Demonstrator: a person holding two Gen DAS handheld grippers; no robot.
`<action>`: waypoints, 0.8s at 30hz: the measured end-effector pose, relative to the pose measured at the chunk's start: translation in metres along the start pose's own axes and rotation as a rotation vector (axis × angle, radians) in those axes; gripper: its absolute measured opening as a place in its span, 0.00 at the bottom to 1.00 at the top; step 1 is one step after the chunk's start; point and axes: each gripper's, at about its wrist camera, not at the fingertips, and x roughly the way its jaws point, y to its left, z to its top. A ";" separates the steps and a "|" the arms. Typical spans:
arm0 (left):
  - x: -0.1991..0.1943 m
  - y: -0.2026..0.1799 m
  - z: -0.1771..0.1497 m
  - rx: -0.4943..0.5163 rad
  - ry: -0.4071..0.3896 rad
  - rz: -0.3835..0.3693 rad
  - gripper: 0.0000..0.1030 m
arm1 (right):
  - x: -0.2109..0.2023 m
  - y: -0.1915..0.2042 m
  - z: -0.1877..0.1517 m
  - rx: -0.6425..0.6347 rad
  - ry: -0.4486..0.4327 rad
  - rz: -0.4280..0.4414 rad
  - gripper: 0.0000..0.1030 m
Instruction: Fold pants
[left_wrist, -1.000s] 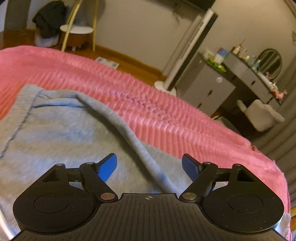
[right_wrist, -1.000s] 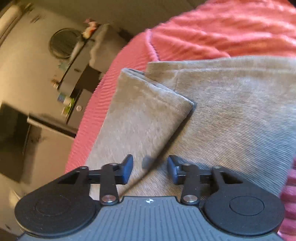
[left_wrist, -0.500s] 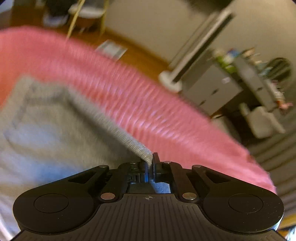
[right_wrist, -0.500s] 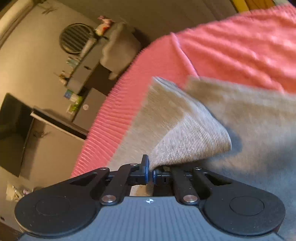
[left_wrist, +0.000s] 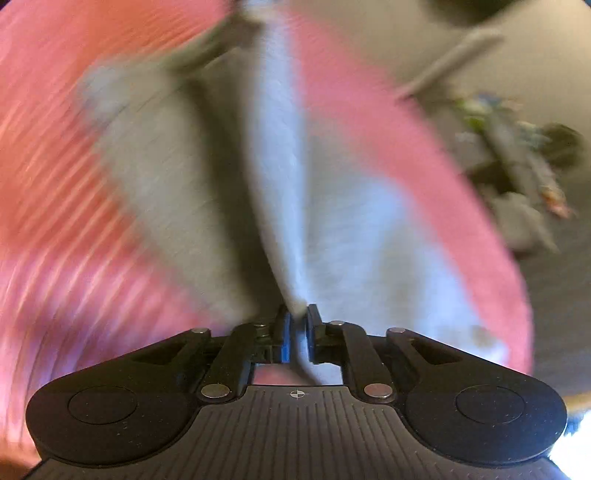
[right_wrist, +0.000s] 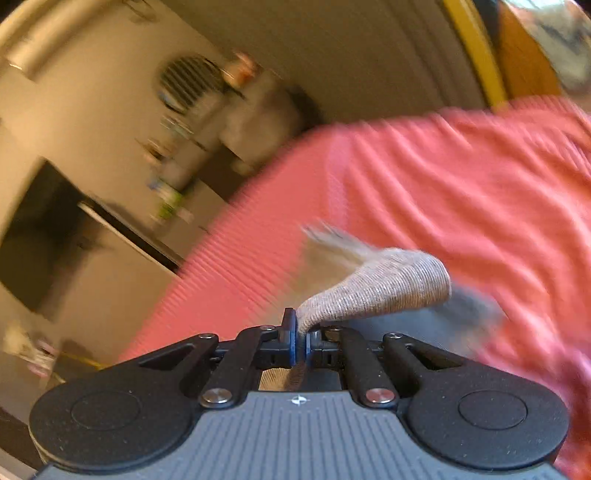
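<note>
Two grips | left gripper (left_wrist: 295, 328) and right gripper (right_wrist: 301, 334) each clamped on grey pants (left_wrist: 280, 177), lifted over pink bedspread (left_wrist: 48, 155) | judgement: carry both edges level, same pace, lay flat | left view: cloth running to 12 o'clock | right view: pinched fold at 2 o'clock, dresser beyond

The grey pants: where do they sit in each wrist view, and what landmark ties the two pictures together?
Left wrist: grey pants fill the blurred centre, running up from the shut left gripper.
Right wrist: a folded bit pinched in the right gripper, lower centre.
Shared landmark: the pink ribbed blanket.
</note>
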 end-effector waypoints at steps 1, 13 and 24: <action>0.005 0.015 0.002 -0.042 -0.010 0.002 0.17 | 0.012 -0.012 -0.009 0.007 0.043 -0.062 0.05; 0.008 0.006 0.057 -0.080 -0.177 0.154 0.16 | 0.043 -0.021 -0.020 0.077 0.078 -0.060 0.05; -0.021 -0.019 0.015 0.061 -0.253 0.447 0.47 | 0.022 -0.027 -0.016 -0.177 -0.046 -0.281 0.12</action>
